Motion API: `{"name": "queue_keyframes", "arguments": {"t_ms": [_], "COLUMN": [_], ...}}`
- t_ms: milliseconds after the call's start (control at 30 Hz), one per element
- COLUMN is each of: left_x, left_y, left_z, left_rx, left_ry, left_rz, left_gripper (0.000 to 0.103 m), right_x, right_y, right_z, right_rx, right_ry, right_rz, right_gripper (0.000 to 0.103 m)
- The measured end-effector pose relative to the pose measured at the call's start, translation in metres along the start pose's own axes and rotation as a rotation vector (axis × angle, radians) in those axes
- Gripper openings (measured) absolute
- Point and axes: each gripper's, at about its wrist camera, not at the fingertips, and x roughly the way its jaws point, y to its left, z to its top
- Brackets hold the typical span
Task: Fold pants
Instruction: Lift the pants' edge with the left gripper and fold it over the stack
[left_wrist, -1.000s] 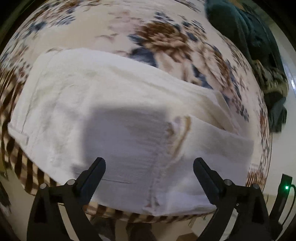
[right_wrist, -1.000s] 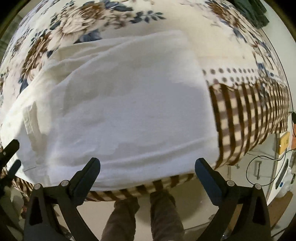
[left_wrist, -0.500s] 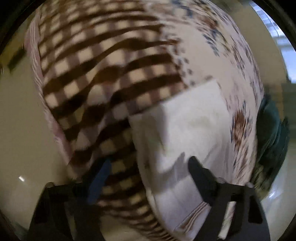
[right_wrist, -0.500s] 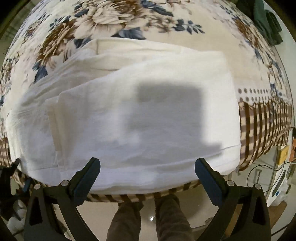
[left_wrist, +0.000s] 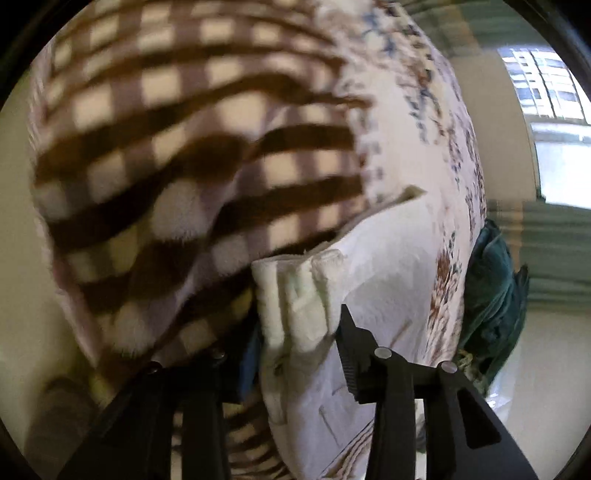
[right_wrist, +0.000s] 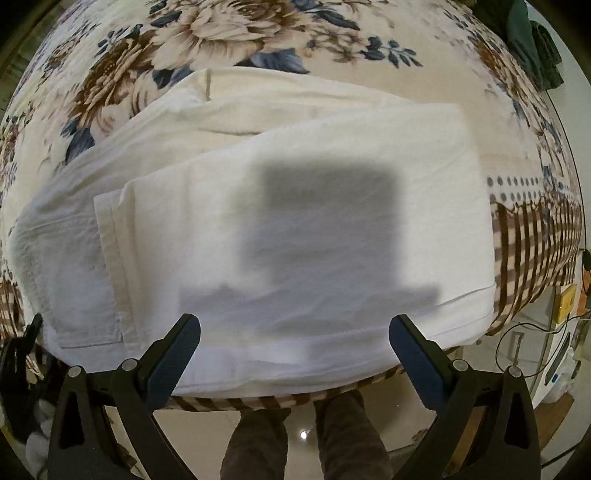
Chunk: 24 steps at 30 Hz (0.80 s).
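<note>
Your left gripper (left_wrist: 295, 332) has its fingers clamped on a bunched edge of the white pants (right_wrist: 295, 221), at the near left end of the fold. Your right gripper (right_wrist: 295, 343) hangs with fingers spread wide above the pants' near edge, touching nothing. The pants lie folded on the floral blanket (right_wrist: 229, 33), close to its checked border (right_wrist: 535, 251). A dark green garment (left_wrist: 491, 288) sits at the far right.
</note>
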Motion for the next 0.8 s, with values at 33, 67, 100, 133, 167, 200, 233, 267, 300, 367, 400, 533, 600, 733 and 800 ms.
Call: {"name": "queue_keyframes", "arguments": {"t_ms": [33, 67, 100, 133, 167, 200, 233, 267, 300, 367, 400, 533, 600, 733, 800], "left_x": [0.004, 0.008, 0.009, 0.008, 0.005, 0.0, -0.006, -0.011, -0.021, -0.035, -0.04, -0.07, -0.078, -0.084, -0.075], "left_y": [0.003, 0.004, 0.003, 0.001, -0.005, -0.01, -0.017, -0.024, -0.034, -0.052, -0.061, -0.115, -0.138, -0.184, -0.201], "left_z": [0.003, 0.005, 0.005, 0.004, 0.001, -0.001, -0.006, -0.01, -0.016, -0.027, -0.031, -0.069, -0.092, -0.158, -0.201], "left_rx": [-0.021, -0.03, -0.034, -0.025, 0.004, 0.03, 0.07, 0.1, 0.146, 0.216, 0.249, 0.435, 0.511, 0.661, 0.745], "left_ry": [0.002, 0.001, -0.008, -0.02, -0.042, -0.059, -0.085, -0.106, -0.131, -0.16, -0.17, -0.198, -0.199, -0.153, -0.105], "left_rz": [-0.017, -0.024, -0.025, -0.022, -0.01, -0.003, 0.004, 0.004, -0.001, -0.032, -0.04, -0.096, -0.106, -0.129, -0.119], "left_gripper": [0.038, 0.038, 0.039, 0.038, 0.037, 0.029, 0.026, 0.024, 0.022, 0.021, 0.021, 0.02, 0.02, 0.02, 0.02], "right_x": [0.0, 0.0, 0.001, 0.002, 0.003, 0.003, 0.004, 0.005, 0.003, 0.001, 0.0, -0.002, -0.007, -0.021, -0.027], "right_y": [-0.002, -0.005, -0.008, -0.011, -0.013, -0.016, -0.021, -0.024, -0.03, -0.04, -0.045, -0.074, -0.091, -0.149, -0.182], "right_z": [-0.001, -0.001, -0.002, -0.002, -0.003, -0.003, -0.003, -0.003, -0.003, -0.003, -0.003, -0.002, -0.002, 0.001, 0.003], "right_rx": [0.003, 0.007, 0.008, 0.008, 0.008, 0.01, 0.013, 0.016, 0.02, 0.021, 0.024, 0.039, 0.052, 0.083, 0.097], "right_ry": [0.002, 0.001, -0.001, -0.004, -0.008, -0.013, -0.017, -0.021, -0.028, -0.046, -0.056, -0.063, -0.059, -0.074, -0.084], "right_rz": [0.002, 0.005, 0.007, 0.006, 0.006, 0.007, 0.012, 0.017, 0.024, 0.035, 0.043, 0.086, 0.107, 0.147, 0.149], "right_gripper": [0.103, 0.103, 0.103, 0.103, 0.103, 0.103, 0.103, 0.103, 0.103, 0.103, 0.103, 0.103, 0.103, 0.103, 0.103]}}
